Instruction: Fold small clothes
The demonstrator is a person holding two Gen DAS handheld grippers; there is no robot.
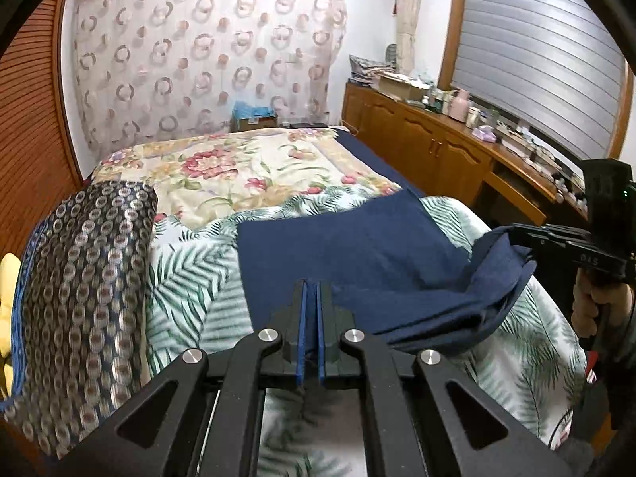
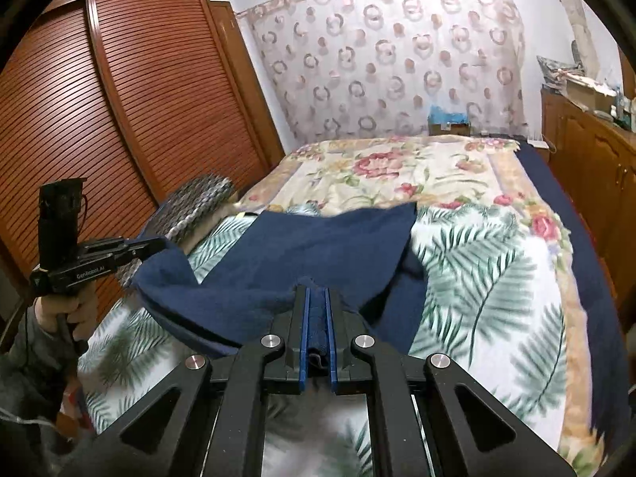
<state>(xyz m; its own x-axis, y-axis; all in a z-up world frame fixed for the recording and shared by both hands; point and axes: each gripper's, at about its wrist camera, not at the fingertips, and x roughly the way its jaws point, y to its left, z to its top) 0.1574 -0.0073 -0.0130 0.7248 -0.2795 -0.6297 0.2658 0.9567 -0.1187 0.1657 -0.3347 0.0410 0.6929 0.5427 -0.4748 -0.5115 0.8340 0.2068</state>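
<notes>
A navy blue cloth lies on the leaf-patterned bedspread; it also shows in the right wrist view. My left gripper is shut on the cloth's near left edge; from the right wrist view it holds a raised corner. My right gripper is shut on a fold of the cloth at its near edge; from the left wrist view it holds the right corner lifted above the bed. The far part of the cloth lies flat.
A dark patterned bolster lies on the bed's left side. A floral quilt covers the far half. A louvred wooden wardrobe stands left; a cluttered wooden sideboard runs along the right.
</notes>
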